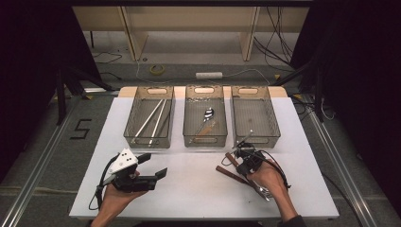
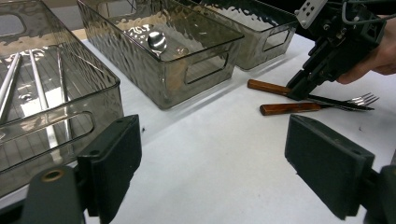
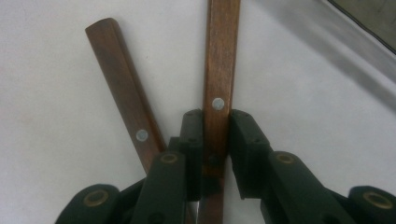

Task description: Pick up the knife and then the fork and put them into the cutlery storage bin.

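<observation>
Two wooden-handled utensils lie crossed on the white table (image 1: 189, 184) in front of the right tray. In the right gripper view, my right gripper (image 3: 216, 135) points down with its pads pressed on both sides of the right-hand handle (image 3: 219, 60). The other handle (image 3: 121, 88) lies free just to the left. The left gripper view shows the same gripper (image 2: 299, 91) on the farther handle (image 2: 267, 87), with fork tines (image 2: 366, 99) beyond. My left gripper (image 1: 155, 164) rests low at the table's front left, jaws wide apart (image 2: 212, 163) with nothing between them.
Three clear plastic trays stand in a row at the back of the table. The left tray (image 1: 128, 124) holds long metal sticks, the middle tray (image 1: 187, 124) a spoon (image 1: 208, 113) and a wooden-handled piece. The right tray (image 1: 275, 124) stands just behind my right gripper.
</observation>
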Demonstrator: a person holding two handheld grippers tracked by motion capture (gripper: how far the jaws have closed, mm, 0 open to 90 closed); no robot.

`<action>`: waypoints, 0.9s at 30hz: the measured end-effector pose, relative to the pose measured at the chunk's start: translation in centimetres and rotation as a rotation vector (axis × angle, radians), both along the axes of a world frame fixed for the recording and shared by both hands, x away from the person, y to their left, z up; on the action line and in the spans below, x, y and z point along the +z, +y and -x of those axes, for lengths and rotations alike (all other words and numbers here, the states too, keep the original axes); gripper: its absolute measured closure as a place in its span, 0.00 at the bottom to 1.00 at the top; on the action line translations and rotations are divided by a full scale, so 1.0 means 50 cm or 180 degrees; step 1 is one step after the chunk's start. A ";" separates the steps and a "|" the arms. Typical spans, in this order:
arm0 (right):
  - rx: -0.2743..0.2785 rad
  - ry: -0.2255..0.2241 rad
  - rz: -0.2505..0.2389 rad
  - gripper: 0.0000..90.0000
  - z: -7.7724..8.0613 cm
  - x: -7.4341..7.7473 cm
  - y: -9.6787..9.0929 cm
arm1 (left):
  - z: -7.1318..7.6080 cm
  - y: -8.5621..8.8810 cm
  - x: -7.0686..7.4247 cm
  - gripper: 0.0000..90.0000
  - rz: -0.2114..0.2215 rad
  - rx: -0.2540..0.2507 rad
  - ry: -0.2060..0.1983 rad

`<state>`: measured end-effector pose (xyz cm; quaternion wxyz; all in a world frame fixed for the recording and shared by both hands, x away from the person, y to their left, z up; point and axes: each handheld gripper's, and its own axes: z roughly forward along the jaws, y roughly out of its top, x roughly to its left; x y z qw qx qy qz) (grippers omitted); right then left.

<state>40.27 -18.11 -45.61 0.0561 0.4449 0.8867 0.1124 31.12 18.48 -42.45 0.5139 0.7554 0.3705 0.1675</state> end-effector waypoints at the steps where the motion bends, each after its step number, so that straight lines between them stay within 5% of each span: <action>1: -0.0007 -0.0004 0.0003 0.85 0.000 0.000 0.001 | 0.000 0.000 0.000 0.20 0.0000 0.0000 0.0000; 27: 0.0187 -0.0194 -0.0309 0.86 0.022 0.053 -0.009 | -0.002 0.008 0.002 0.21 0.0052 0.0042 0.0006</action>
